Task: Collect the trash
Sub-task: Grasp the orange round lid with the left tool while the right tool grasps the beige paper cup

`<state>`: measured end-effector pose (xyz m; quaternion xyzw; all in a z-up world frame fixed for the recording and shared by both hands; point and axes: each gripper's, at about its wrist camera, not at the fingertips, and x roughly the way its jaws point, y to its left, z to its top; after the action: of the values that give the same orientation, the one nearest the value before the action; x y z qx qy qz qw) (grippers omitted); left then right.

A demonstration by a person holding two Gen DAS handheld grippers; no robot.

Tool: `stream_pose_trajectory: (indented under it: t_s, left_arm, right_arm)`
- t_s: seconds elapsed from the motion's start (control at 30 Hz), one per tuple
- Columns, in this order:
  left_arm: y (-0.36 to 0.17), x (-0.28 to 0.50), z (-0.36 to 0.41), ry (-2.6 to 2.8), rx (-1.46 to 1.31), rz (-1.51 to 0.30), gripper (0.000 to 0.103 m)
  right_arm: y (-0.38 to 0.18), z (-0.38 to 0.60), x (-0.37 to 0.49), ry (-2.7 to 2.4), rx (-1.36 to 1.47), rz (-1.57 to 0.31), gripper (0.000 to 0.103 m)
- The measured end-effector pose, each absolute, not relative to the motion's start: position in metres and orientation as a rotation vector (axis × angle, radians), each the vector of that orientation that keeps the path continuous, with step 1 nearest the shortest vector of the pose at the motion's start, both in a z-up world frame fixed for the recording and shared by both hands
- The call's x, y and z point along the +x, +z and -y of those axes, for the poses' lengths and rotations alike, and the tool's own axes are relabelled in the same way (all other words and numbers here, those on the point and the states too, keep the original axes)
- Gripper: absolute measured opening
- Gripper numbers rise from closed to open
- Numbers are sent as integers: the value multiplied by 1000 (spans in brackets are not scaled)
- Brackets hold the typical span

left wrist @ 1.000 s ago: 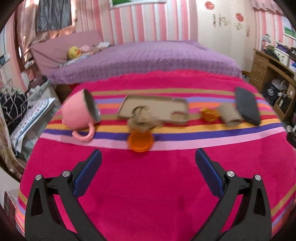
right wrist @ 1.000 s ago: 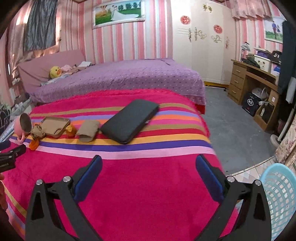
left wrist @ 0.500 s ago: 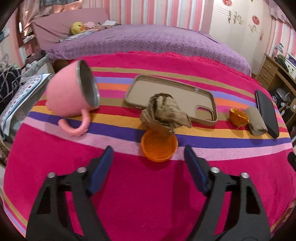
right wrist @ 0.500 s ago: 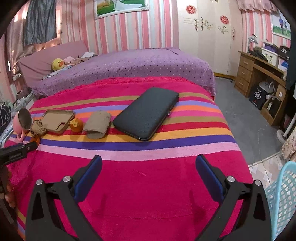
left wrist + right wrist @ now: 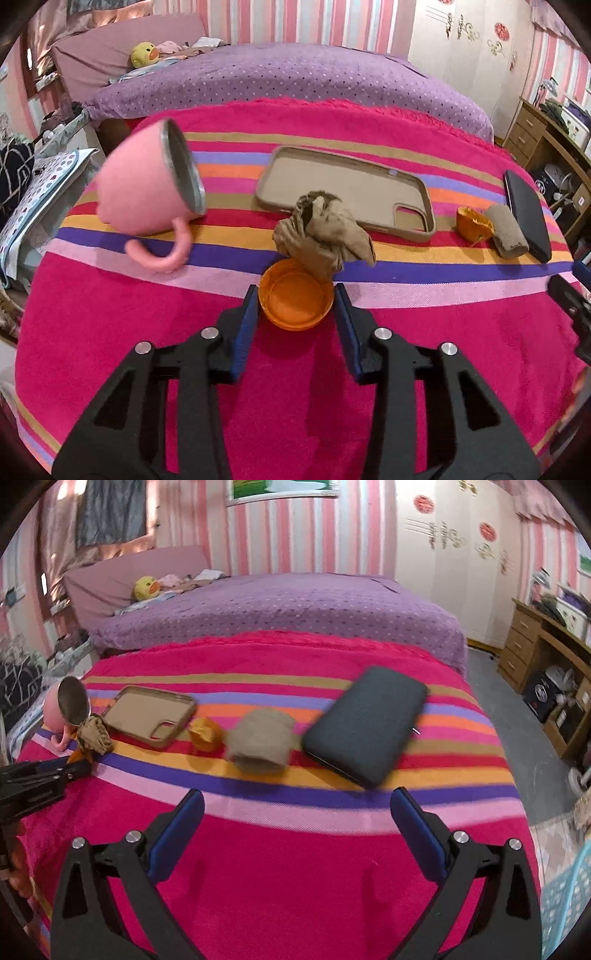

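An orange lid lies open side up on the pink striped blanket. My left gripper straddles it with its jaws closing, and both pads meet the lid's rim. A crumpled brown paper leans over the lid's far edge. Farther right lie an orange peel and a beige roll. My right gripper hangs open over bare blanket, nothing between its fingers, short of the beige roll and the orange peel. The left gripper shows at that view's left edge.
A pink mug lies on its side to the left. Behind the paper sits a tan phone case, and a black flat pouch lies at the right. A light blue basket stands on the floor beyond the bed's right edge.
My left gripper has come forward and down to the orange lid, and its jaws have narrowed from wide open to the lid's sides. My right gripper has swung left toward the objects, still open.
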<state>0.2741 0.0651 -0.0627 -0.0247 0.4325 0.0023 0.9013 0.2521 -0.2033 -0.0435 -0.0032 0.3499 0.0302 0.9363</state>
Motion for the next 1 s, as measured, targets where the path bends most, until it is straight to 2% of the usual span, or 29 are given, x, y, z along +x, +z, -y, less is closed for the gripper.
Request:
stream_pose_trajectory:
  t_s: [0.1,0.17,0.23,0.33,0.47,0.63,1.0]
  left_arm:
    - [-57,268,-75,7,-59,-881,39]
    - [-55,265,-82,10,-48,-874,39]
    - [-54,263,-88,27,-36,-869,39]
    - [-52,262,-99,36,-65,-869,39]
    - [-49,259,-108,49,-80,-866,39]
    - [-40,254,-115,44,-100,-847,39]
    - [-16,237,-96,25,-105,-789,39]
  right_arm:
    - [-43,189,266,68,-35,-715,98]
    - [-46,181,275,86,-42,-724,94]
    - [-51,175,284,86,-63,-747,74]
    - [-59,175,298,91,-48,-791,61]
    - [-60,174,304,118,-36,-796,57]
    - [-62,173,306,129,-55,-807,44]
    - [-31,218,229,102,-20,-689,42]
